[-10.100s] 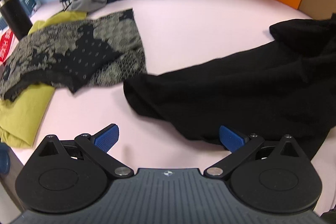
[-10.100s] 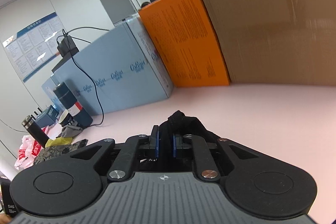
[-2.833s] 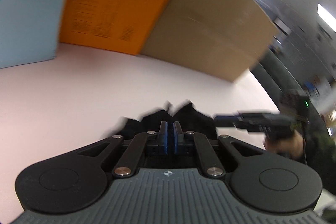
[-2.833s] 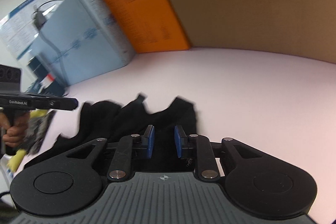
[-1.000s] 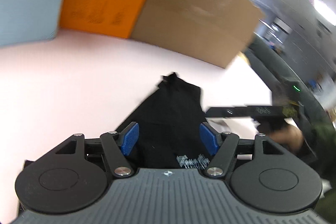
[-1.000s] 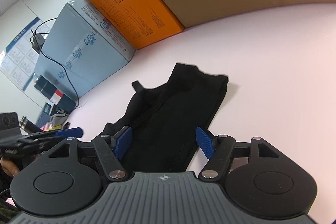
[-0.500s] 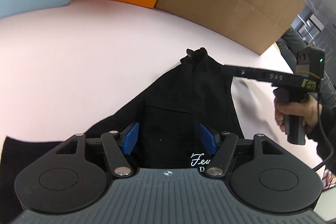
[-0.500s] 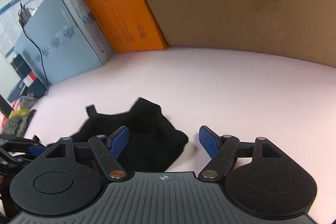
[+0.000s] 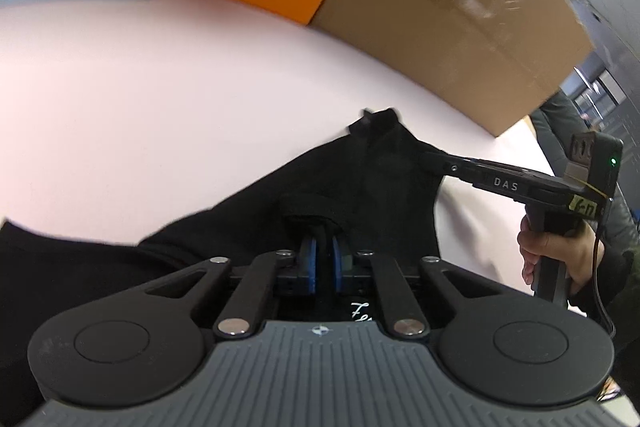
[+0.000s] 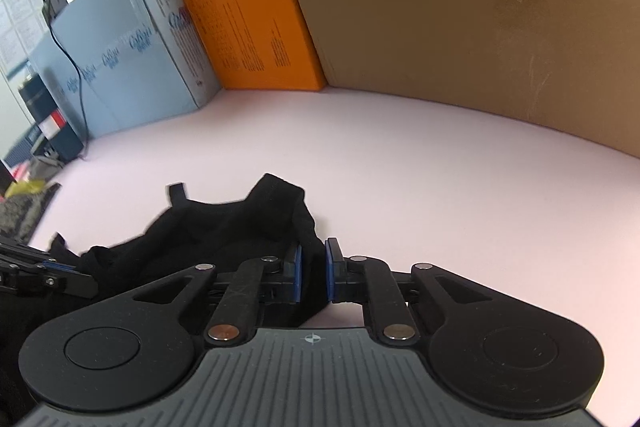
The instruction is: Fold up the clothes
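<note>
both grippers' fingers point(image 9: 308, 259) newly pinching black garment point(image 9: 380, 167); white lettering only in left view

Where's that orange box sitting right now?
The orange box stands at the pink table's far edge, between the blue box on its left and the brown cardboard box on its right.

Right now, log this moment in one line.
left gripper: shut on garment | right gripper: shut on garment | garment on table
</note>
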